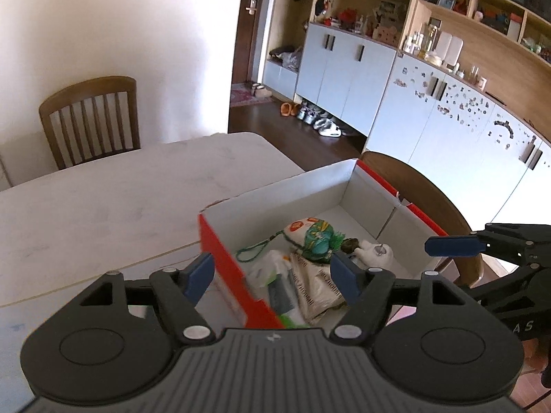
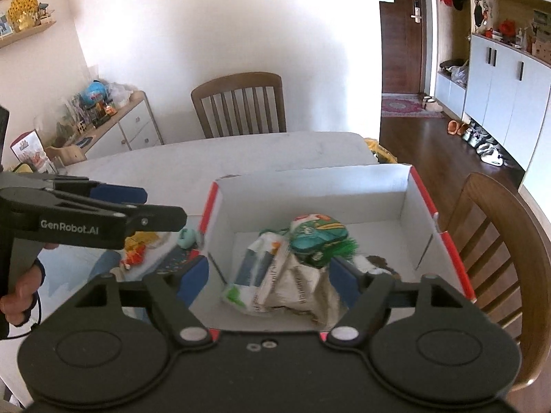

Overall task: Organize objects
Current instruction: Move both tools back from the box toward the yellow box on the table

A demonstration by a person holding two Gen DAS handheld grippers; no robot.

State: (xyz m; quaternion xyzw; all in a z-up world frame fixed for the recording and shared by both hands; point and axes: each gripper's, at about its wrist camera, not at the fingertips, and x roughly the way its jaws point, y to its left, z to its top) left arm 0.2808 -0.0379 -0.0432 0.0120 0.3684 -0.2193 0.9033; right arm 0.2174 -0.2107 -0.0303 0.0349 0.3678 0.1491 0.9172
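A cardboard box (image 1: 372, 203), red outside and white inside, stands on the white table (image 1: 103, 206). Inside lie a green pouch (image 1: 318, 241) with a cord, clear plastic packets (image 1: 272, 282), crumpled printed bags (image 2: 303, 296) and a small white toy (image 1: 375, 253). My left gripper (image 1: 272, 275) hovers open over the box's near left corner, the red wall showing between its fingers without touching the pads. My right gripper (image 2: 268, 278) is open above the box's (image 2: 310, 192) near side, over the packets (image 2: 255, 272) and pouch (image 2: 318, 237), holding nothing. One blue finger (image 1: 454, 245) of the right gripper shows at the right.
Left of the box on the table lie a yellow and red toy (image 2: 137, 246), a teal object (image 2: 187, 237) and a dark patterned item (image 2: 172, 260). A hand (image 2: 20, 292) holds the left gripper's handle. Wooden chairs (image 2: 241, 103) (image 2: 499, 258) stand at the far and right sides.
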